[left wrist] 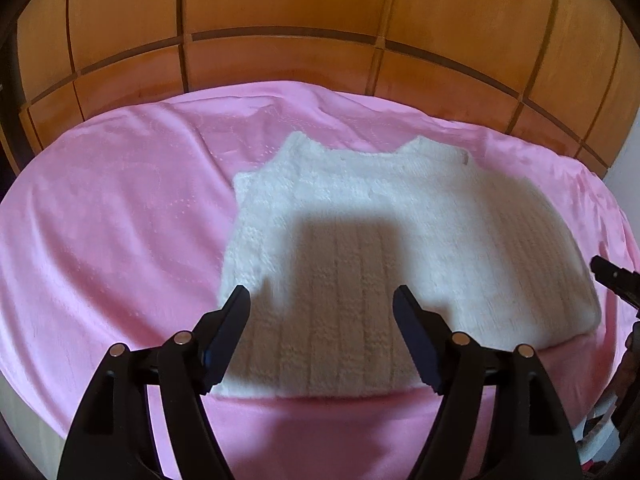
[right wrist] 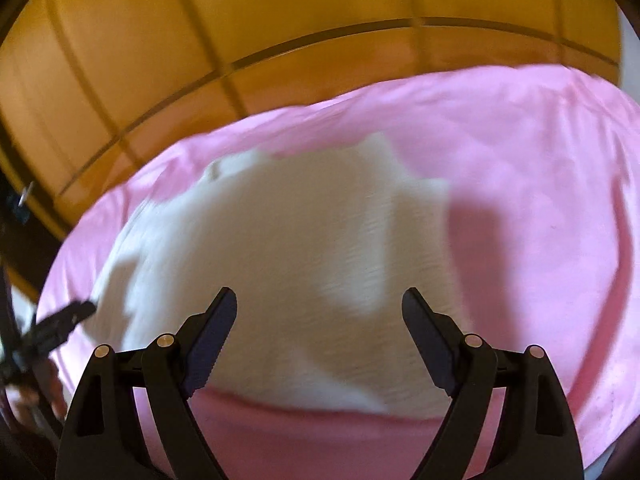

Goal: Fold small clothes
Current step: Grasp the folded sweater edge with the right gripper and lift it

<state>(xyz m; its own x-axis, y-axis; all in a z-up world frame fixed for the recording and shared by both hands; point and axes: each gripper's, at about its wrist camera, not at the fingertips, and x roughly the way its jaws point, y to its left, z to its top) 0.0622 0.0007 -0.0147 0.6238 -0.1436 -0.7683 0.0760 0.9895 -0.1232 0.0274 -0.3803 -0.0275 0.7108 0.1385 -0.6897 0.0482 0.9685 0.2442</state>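
So on the left there's mostly bare pink blanket (left wrist: 120, 220), a bit rumpled, spread over what I'd guess is a bed or a desk, can't tell which. Wooden paneling (left wrist: 280, 8) runs behind it.

Moving in, the left tool (left wrist: 322, 294) is hovering over the near-left part of a white knit sweater vest (left wrist: 360, 208), jaws spread wide, nothing in them. Its shadow falls right on the ribbed lower part of the knit. The vest lies flat, face up, neckline toward the paneling and hem toward the camera, roughly in the middle of the blanket. No fold in it that I can see.

Further right, the right tool (right wrist: 320, 300) is over the near-right side of the vest, also wide open and empty. That view is pretty blurry, so don't trust fine detail there. You can see its tip poking in at the right edge of the left view.

My read: this is the very start, lining up for the first fold. Next move probably wants both tools down on the hem corners, pinching the knit only and not the blanket underneath, then carrying the hem toward the neckline together so it stays even.
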